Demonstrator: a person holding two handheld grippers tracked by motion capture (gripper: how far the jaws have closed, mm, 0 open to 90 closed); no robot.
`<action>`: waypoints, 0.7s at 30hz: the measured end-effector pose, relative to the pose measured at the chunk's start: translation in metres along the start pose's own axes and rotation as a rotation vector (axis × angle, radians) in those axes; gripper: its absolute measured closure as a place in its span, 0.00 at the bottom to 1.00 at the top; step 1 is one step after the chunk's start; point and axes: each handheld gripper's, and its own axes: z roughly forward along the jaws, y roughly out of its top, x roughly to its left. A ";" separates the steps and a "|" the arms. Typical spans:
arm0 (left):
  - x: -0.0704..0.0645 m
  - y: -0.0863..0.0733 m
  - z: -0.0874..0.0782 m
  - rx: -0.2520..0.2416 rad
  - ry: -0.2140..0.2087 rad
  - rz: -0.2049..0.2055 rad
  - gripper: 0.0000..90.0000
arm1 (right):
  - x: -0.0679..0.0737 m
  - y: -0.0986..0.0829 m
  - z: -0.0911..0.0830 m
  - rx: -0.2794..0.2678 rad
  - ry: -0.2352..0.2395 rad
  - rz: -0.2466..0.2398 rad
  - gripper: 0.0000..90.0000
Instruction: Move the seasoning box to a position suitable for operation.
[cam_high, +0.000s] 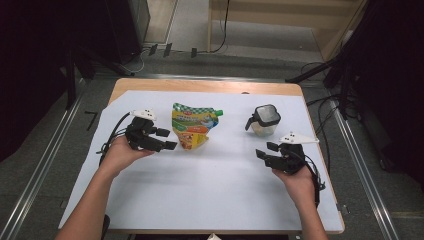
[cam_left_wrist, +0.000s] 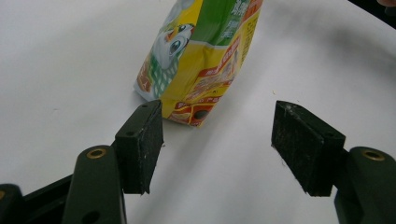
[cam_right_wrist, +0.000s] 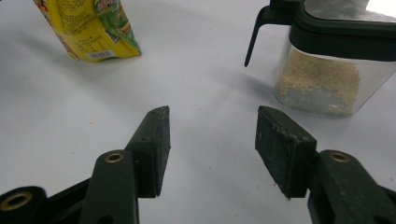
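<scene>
A yellow and green printed pouch (cam_high: 192, 127) lies flat on the white table cover, its spout toward the right. My left gripper (cam_high: 167, 139) sits just left of it, open, jaws aimed at the pouch's lower corner (cam_left_wrist: 196, 109) with nothing between them. A clear container (cam_high: 265, 120) with a black lid and side handle holds a light-brown granular filling (cam_right_wrist: 317, 79). My right gripper (cam_high: 266, 150) rests below and slightly right of that container, open and empty. The pouch's lower end (cam_right_wrist: 93, 32) also appears at the upper left of the right gripper view.
A white sheet (cam_high: 200, 190) covers most of the wooden table (cam_high: 205, 86). Metal rails run along both sides of the table. Cables and dark equipment stands lie on the floor beyond the far edge and to the right.
</scene>
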 end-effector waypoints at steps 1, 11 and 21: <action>0.000 0.000 0.000 0.000 -0.005 -0.004 0.39 | 0.000 0.000 0.001 0.004 -0.004 -0.001 0.51; -0.003 -0.002 -0.001 0.008 -0.024 0.002 0.39 | -0.005 0.003 0.002 0.002 -0.028 0.018 0.51; -0.009 -0.003 -0.004 -0.013 -0.011 0.014 0.39 | -0.016 0.007 0.005 0.006 -0.039 0.020 0.54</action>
